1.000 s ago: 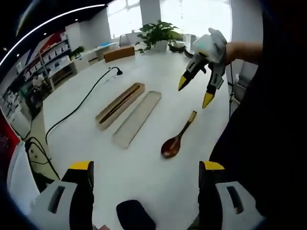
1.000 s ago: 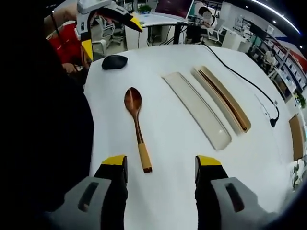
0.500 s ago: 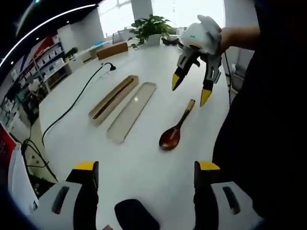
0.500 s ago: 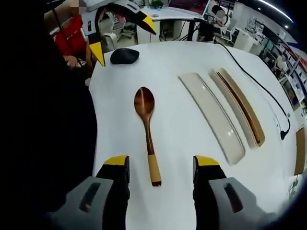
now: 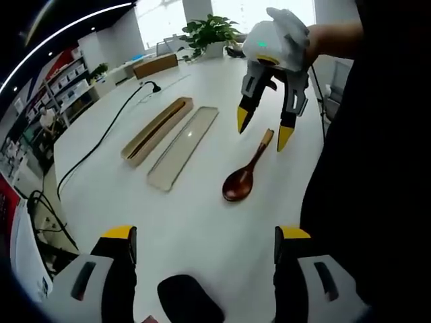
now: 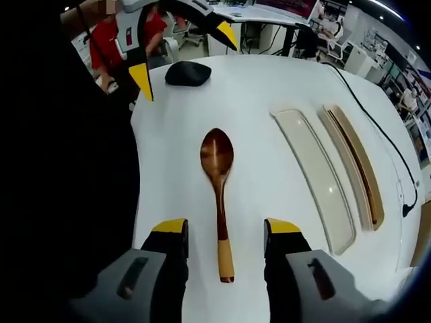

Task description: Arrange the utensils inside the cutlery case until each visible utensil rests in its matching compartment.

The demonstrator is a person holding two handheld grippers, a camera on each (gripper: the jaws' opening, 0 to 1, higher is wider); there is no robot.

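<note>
White office table (image 5: 202, 222), case base (image 5: 156, 129) with chopsticks laid in it seen at left, empty lid (image 5: 183, 146) beside it, wooden spoon (image 6: 218, 185) at centre, right gripper (image 6: 219, 227) spread above its handle, left gripper (image 5: 200, 237) spread.

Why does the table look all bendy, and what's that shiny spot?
Fisheye lenses curve the white table in both views; in the left gripper view the windows behind the plant are blown out, and ceiling light glints off the pale lid; in the right gripper view the wooden spoon looks sharp.
</note>
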